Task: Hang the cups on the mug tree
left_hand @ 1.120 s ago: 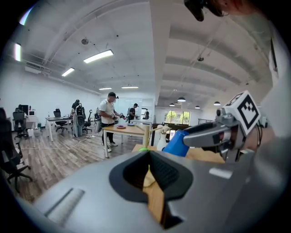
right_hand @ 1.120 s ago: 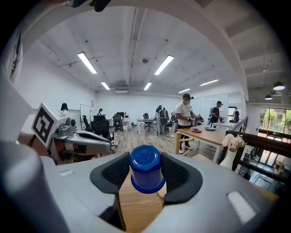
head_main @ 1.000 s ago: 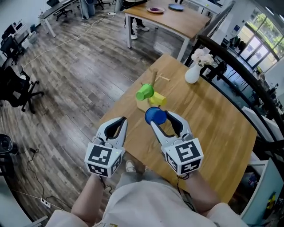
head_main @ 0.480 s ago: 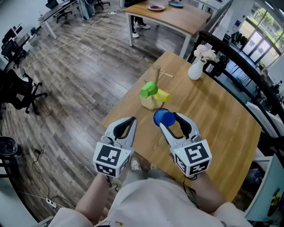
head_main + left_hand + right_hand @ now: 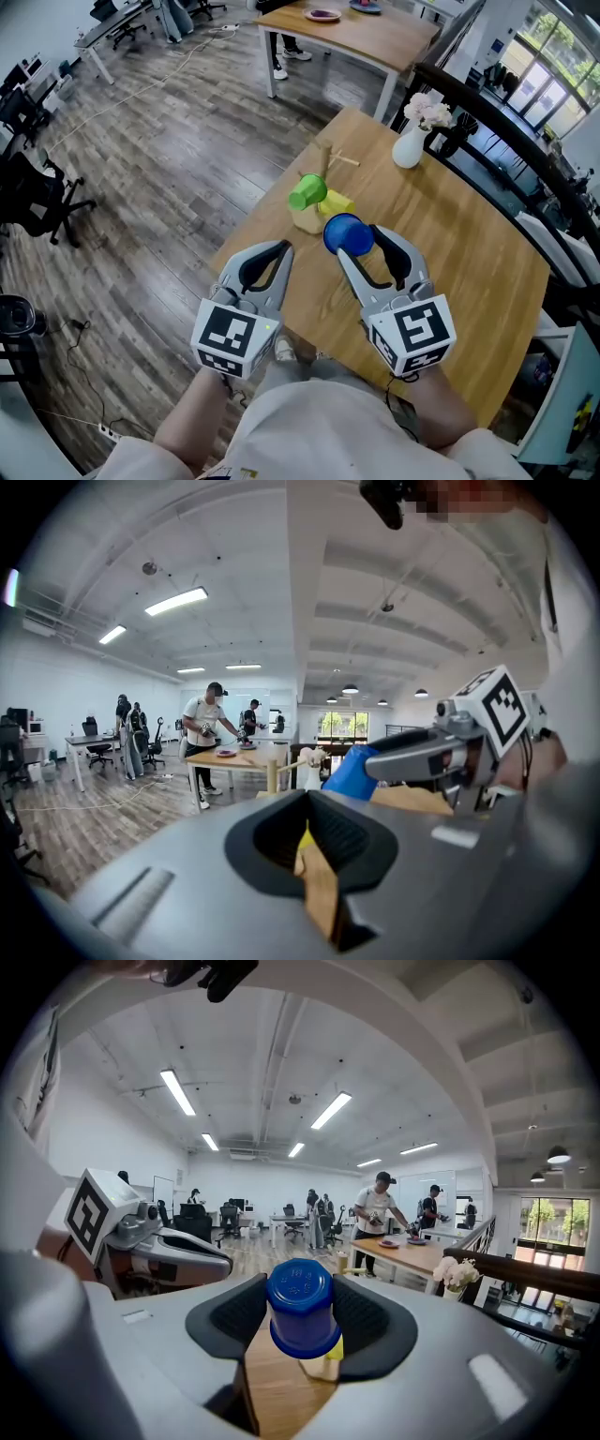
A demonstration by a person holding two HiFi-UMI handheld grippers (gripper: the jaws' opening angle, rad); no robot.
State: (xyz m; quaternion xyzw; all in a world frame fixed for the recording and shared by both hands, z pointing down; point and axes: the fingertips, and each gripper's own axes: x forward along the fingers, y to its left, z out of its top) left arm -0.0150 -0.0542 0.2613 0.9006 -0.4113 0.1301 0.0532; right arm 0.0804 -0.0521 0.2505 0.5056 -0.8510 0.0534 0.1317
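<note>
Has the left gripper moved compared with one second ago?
Yes. In the head view the left gripper has shifted right, closer to the mug tree, which stays in nearly the same place.

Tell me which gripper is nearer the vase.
Right. The right gripper, holding the blue cup, is short of the vase and slightly left; the left gripper is farther off, left of the right one.

Three cups: a blue cup [image 5: 347, 234], a green cup [image 5: 306, 193] and a yellow cup [image 5: 339, 203]. One mug tree [image 5: 326, 159]. One vase [image 5: 409, 150]. Two grippers: the left gripper [image 5: 270, 253] and the right gripper [image 5: 370, 246]. Two tabletops: the near tabletop [image 5: 450, 244] and the far tabletop [image 5: 375, 42], which bears two plates, a purple plate [image 5: 323, 15] and a blue plate [image 5: 366, 6]
</note>
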